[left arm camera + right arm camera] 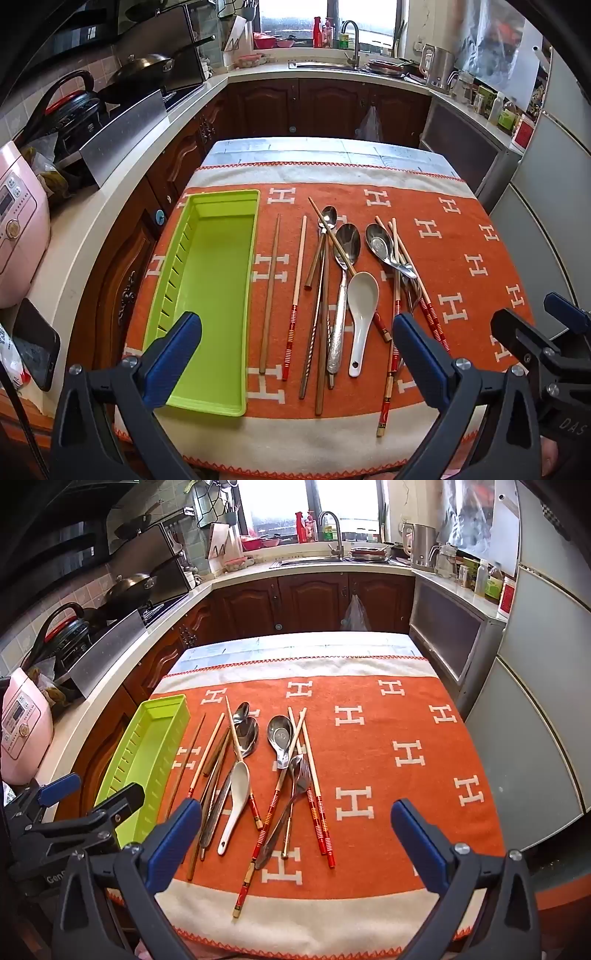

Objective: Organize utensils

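Observation:
A lime green utensil tray [221, 295] [147, 753] lies empty at the left of the orange cloth. To its right lie several chopsticks [271, 291] [314, 794], metal spoons [347, 243] [280, 734], a white ceramic spoon [364, 295] [238, 786] and a fork [301, 771], partly crossing each other. My left gripper [297, 354] is open and empty above the table's near edge, over the tray end and utensil handles. My right gripper [295, 838] is open and empty above the near edge, right of the pile; it also shows in the left wrist view [535, 321].
The orange cloth with white H marks [461, 258] [388, 760] covers the table. A pink rice cooker [18, 229] and a phone [35, 343] sit on the left counter. A fridge [546, 664] stands at the right. Cabinets and a sink [332, 557] lie beyond.

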Demonstrator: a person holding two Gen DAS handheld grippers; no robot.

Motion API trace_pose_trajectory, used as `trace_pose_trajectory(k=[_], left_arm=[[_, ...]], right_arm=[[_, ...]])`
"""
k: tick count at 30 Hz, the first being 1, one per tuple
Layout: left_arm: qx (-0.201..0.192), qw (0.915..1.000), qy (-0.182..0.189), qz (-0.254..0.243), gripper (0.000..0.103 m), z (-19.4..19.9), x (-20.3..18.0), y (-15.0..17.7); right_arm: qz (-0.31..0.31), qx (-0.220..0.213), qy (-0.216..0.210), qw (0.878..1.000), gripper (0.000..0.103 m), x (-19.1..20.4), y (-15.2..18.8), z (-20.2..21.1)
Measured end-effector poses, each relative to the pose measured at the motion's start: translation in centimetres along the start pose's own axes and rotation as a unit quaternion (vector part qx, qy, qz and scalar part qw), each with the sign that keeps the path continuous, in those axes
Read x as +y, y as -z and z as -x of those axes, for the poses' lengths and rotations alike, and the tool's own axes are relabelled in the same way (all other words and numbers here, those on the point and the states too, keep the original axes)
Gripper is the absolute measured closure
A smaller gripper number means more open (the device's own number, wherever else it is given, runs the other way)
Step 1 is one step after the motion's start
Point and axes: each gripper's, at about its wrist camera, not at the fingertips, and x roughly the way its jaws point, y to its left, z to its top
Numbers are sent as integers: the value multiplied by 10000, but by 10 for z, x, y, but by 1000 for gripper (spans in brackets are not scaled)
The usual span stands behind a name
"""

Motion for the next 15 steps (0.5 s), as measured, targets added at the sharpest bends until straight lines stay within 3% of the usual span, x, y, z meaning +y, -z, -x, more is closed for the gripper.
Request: trace_pose_trajectory(k=[15], left_arm=[[113, 9999, 129, -8, 2, -11, -5, 1]], right_arm=[[-15, 108, -29, 9999, 1, 1, 0, -8]])
